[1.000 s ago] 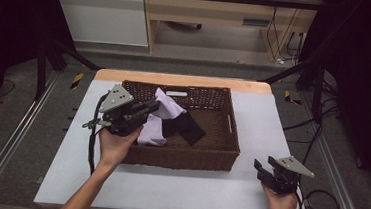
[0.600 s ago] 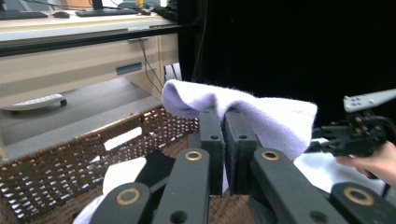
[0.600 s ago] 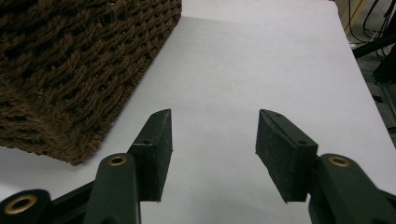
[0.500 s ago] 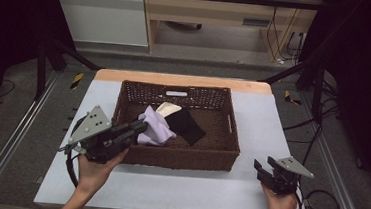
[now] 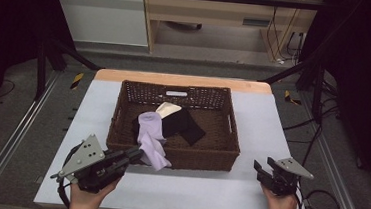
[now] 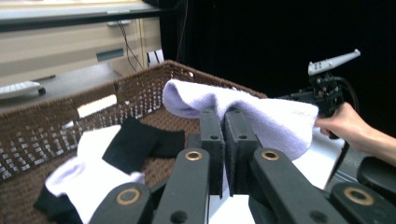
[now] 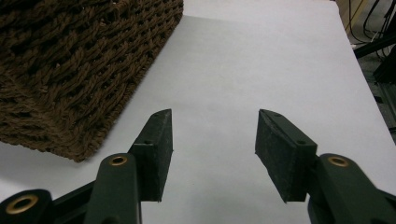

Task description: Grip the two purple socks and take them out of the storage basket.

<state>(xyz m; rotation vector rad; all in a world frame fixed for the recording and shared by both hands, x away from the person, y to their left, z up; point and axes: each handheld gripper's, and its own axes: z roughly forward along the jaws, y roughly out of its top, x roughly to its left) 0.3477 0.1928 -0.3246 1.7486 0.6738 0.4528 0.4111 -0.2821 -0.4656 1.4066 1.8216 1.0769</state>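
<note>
A brown wicker basket (image 5: 222, 152) stands mid-table. A lilac sock (image 5: 151, 139) drapes over its front rim, and my left gripper (image 5: 137, 154) is shut on its lower end at the basket's front left corner. In the left gripper view the jaws pinch the lilac sock (image 6: 261, 114) just outside the basket (image 6: 42, 123). A black sock (image 5: 184, 124) and a cream sock (image 5: 168, 108) lie inside. My right gripper (image 5: 263, 171) hovers open and empty over the table's front right; its open gripper (image 7: 212, 149) faces bare table beside the basket's wall (image 7: 70, 70).
The white table (image 5: 272, 121) has free room on both sides of the basket and along its front edge. White and black socks (image 6: 100, 168) lie in the basket in the left gripper view. Cables (image 5: 322, 195) trail off the table's right side.
My left gripper has pulled back toward the table's front left, dragging the lilac sock out over the basket's front rim. The right gripper has stayed put.
</note>
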